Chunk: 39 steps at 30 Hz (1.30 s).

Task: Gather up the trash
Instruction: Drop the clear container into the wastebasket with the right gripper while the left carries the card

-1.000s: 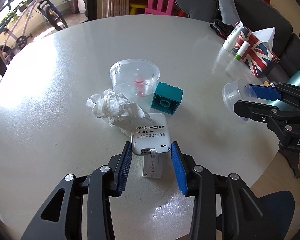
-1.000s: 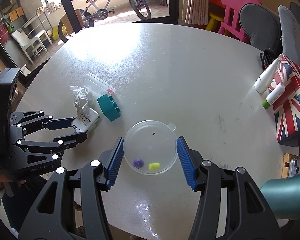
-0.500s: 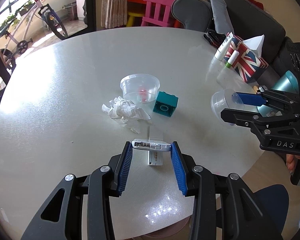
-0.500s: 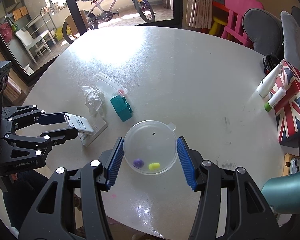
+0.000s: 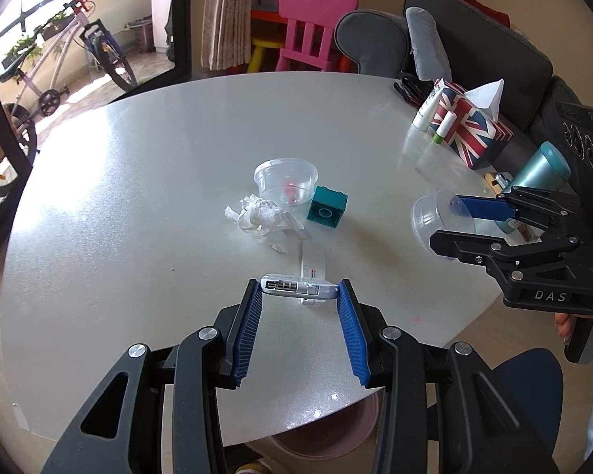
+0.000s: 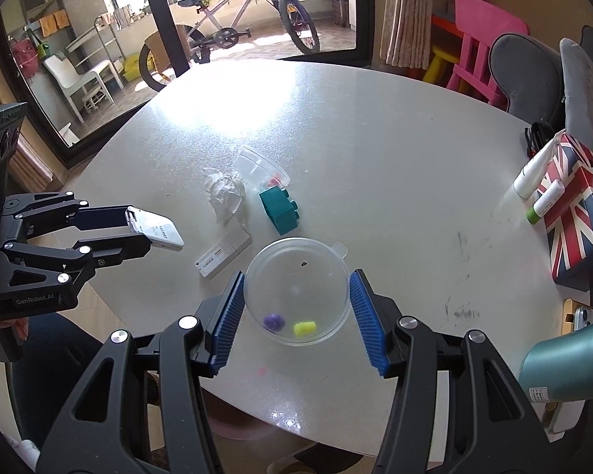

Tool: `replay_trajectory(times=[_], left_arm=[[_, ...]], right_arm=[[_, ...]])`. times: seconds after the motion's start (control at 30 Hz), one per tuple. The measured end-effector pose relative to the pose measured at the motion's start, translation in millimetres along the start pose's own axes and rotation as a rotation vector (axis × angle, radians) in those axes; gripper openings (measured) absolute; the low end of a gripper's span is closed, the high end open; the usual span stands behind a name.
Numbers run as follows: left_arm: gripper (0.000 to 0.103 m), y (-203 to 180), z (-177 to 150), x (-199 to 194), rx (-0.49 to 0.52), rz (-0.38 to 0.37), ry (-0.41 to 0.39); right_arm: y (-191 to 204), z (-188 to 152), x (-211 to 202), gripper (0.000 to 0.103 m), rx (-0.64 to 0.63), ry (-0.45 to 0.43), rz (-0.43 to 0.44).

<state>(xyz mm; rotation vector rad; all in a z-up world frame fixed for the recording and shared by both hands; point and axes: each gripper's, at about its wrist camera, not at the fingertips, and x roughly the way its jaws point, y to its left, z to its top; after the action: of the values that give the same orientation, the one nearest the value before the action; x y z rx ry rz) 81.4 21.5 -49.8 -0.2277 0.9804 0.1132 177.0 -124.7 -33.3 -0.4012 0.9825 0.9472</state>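
Above table [image 5: 138, 181]: left gripper [image 5: 299, 296] grasping white device [image 5: 296, 287]; right gripper [image 6: 295, 300] clamping cup [image 6: 296, 288]. Advice: carry both level, grips firm.

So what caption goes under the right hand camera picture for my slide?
Right gripper holds a clear cup while the left gripper lifts a white device.

My left claw [image 5: 299, 291] has lifted the white gadget [image 5: 296, 287] off the table [image 5: 138, 197], uncovering a white card [image 6: 223, 254] beneath.
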Motion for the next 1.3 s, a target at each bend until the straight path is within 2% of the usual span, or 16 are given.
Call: replay_trajectory(times=[0.3, 0.63, 0.93, 1.2, 1.27, 1.3], left_arm=[[0.039, -6.5, -23.9, -33.1, 0.032, -0.028, -0.015], [0.039, -16.1, -59.3, -58.1, 0.038, -0.066, -0.024], [0.039, -21.7, -85.6, -73.1, 0.043, -0.092, -0.016], [0.039, -14.8, -95.5, -81.0, 0.029, -0.095, -0.015], [0.039, -13.5, -95.7, -82.0, 0.028, -0.095, -0.016], [0.039, -13.0, -95.9, -82.0, 0.027, -0.096, -0.015]], right_arm=[[26.5, -28.0, -27.5, 0.054, -0.044, -0.027, 0.021], [64.8, -78.5, -57.5, 0.054, -0.092, -0.027, 0.076], [88.1, -104.5, -51.2, 0.054, -0.113, 0.02, 0.123], [98.2, -103.5, -44.3, 0.055, -0.135, 0.037, 0.16], [98.5, -102.0, -44.5, 0.063, -0.135, 0.03, 0.158], [97.0, -101.0, -45.6, 0.078, -0.128, 0.021, 0.16]])
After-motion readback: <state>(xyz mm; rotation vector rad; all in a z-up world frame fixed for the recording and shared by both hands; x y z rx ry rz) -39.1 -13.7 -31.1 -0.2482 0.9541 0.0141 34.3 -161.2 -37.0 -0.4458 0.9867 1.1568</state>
